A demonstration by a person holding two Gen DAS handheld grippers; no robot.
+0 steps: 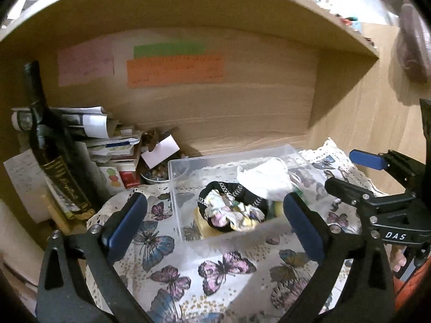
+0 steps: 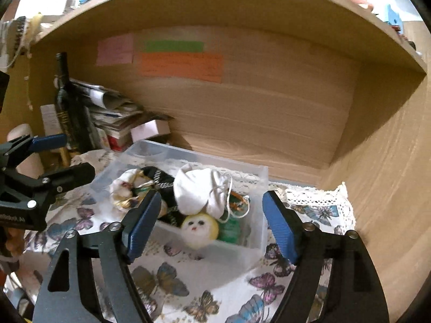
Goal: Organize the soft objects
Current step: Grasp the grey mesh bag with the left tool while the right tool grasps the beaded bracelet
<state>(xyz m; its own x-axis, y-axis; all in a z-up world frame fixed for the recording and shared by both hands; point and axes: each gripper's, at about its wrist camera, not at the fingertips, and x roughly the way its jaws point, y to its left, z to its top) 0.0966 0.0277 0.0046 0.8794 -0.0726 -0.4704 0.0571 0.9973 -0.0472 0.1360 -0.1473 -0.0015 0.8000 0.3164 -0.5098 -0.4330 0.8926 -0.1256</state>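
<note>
A clear plastic box [image 1: 175,188] [image 2: 258,231] stands on a butterfly-print cloth [image 1: 215,269] [image 2: 188,282] in a wooden shelf bay. Inside lie a white drawstring pouch [image 1: 265,180] [image 2: 199,191], a black chain-trimmed piece [image 1: 212,188] [image 2: 161,177], a floral cloth bundle [image 1: 229,212] [image 2: 124,188], a round yellow doll face [image 2: 199,230] and something green [image 2: 230,230]. My left gripper [image 1: 215,220] [image 2: 64,156] hovers in front of the box, open and empty. My right gripper [image 2: 210,223] [image 1: 347,172] stands open before the box's near right part, with nothing pinched.
A dark wine bottle [image 1: 51,161] [image 2: 67,107] leans at the left beside a pile of papers and booklets [image 1: 107,140] [image 2: 115,113]. Coloured paper notes [image 1: 175,67] [image 2: 180,62] stick on the back panel. The shelf's side wall [image 2: 390,188] rises at the right.
</note>
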